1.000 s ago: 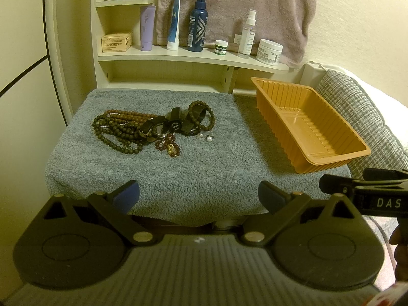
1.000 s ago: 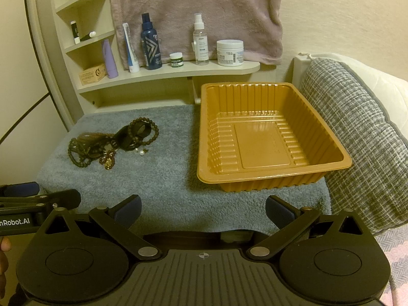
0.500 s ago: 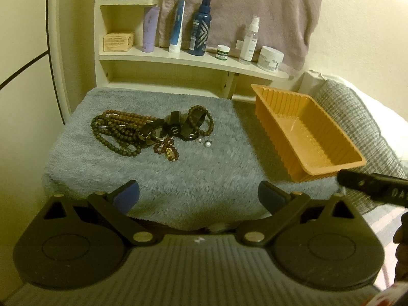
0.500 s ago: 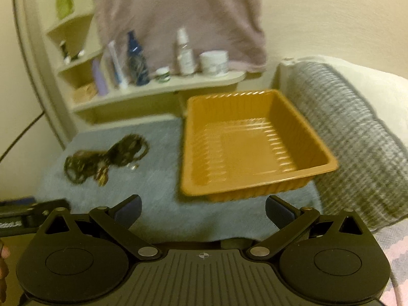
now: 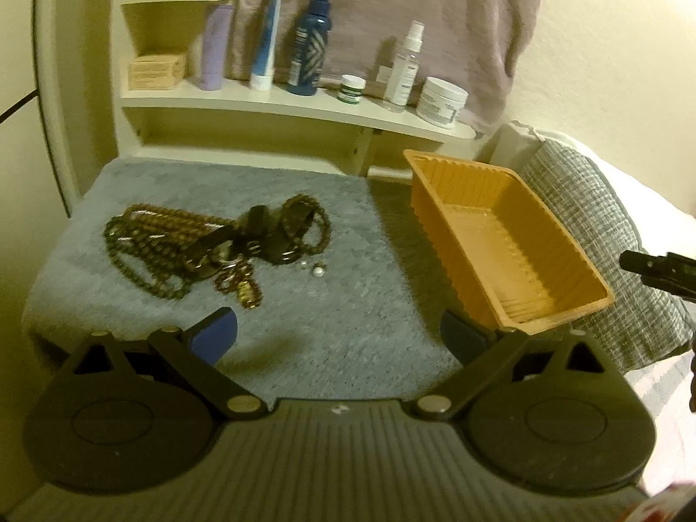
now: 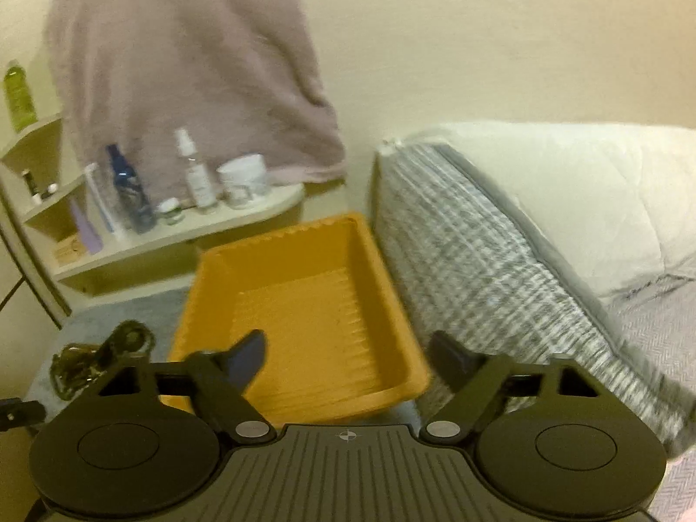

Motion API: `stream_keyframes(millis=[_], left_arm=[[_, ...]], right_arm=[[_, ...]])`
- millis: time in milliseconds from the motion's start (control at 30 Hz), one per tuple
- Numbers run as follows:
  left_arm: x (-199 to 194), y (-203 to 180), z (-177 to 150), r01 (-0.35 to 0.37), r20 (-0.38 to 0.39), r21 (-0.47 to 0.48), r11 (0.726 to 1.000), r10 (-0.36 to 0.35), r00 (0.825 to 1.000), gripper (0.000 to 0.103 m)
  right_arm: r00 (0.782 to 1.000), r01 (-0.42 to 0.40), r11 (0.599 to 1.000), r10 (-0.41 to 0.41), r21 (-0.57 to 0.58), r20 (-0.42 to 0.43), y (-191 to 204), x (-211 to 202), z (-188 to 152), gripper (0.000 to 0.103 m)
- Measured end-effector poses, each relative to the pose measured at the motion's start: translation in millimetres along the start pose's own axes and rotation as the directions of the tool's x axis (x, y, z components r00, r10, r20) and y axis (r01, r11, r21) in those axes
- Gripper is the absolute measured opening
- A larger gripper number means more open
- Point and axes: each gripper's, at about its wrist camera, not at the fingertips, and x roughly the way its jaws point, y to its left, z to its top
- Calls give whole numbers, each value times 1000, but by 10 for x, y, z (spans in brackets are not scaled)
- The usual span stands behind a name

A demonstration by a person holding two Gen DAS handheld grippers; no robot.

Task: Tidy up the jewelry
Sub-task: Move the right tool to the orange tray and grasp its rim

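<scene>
On the counter's left side the jewelry lies unsorted, tray empty; left gripper wide open, right gripper closing on nothing. I'd grasp 1 piece next.

jewelry pile left of tray, both on towel

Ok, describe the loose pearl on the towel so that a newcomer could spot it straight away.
Start at the grey towel spread below the shelf, with the orange tray at its right side. Left of the tray lies a dark heap of beaded jewelry. The pearl sits just off the heap's right edge: small, round and white, beside a smaller white bead.
</scene>
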Motion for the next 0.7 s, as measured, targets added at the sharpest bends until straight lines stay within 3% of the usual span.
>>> stream_keyframes(millis=[100, 567, 700], left_arm=[[88, -40, 5, -1, -15, 7, 1000, 1, 1000, 99], [356, -67, -45, 8, -67, -34, 999, -10, 998, 99], [396, -64, -68, 2, -81, -41, 999, -5, 997, 99]], right_arm=[[999, -14, 1000, 14, 4, -29, -207, 160, -7, 60], [987, -47, 999, 42, -26, -153, -442, 744, -69, 29], [985, -55, 998, 51, -22, -168, -422, 816, -83, 25]])
